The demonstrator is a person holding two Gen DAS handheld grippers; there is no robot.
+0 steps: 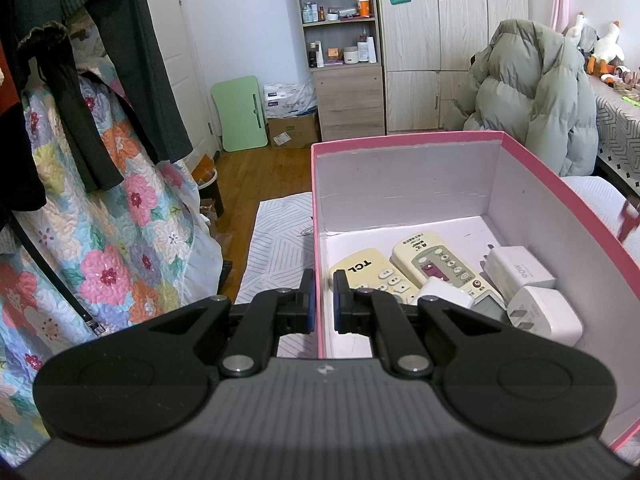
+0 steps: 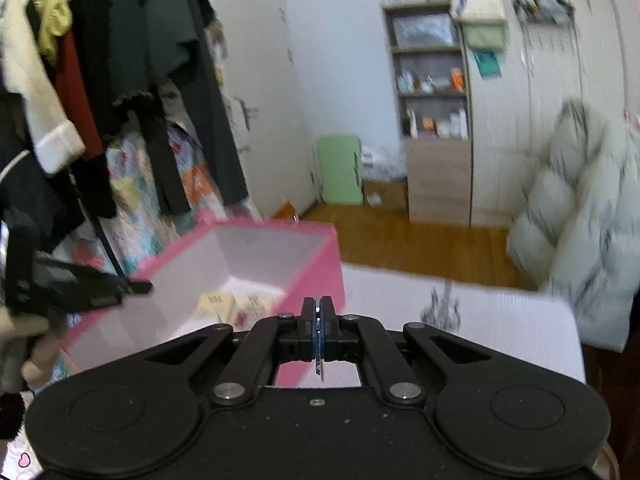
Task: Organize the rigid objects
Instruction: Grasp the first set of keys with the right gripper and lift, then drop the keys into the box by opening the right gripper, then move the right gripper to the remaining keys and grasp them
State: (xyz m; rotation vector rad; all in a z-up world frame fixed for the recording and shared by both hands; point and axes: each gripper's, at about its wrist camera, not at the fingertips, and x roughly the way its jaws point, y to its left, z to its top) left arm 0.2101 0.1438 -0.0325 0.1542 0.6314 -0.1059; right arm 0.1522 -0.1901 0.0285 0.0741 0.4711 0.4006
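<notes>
A pink box [image 1: 400, 139] with white inside stands on a white cloth. It holds a cream TCL remote [image 1: 368, 270], a second cream remote [image 1: 436, 260] and three white plug chargers [image 1: 520, 268]. My left gripper [image 1: 324, 300] is shut on the box's left wall, one finger inside and one outside. In the blurred right wrist view the box [image 2: 336, 264] lies to the left and lower down. My right gripper [image 2: 319, 312] is raised over the cloth beside it, shut on a thin flat metal piece [image 2: 319, 372] that sticks out below the pads.
The white patterned cloth [image 1: 276, 248] stretches left of the box and, in the right wrist view, to its right [image 2: 500, 320]. Hanging clothes and a floral quilt [image 1: 112, 240] crowd the left. A grey puffer jacket [image 1: 532, 92] sits behind the box, with a shelf unit [image 1: 340, 40] farther back.
</notes>
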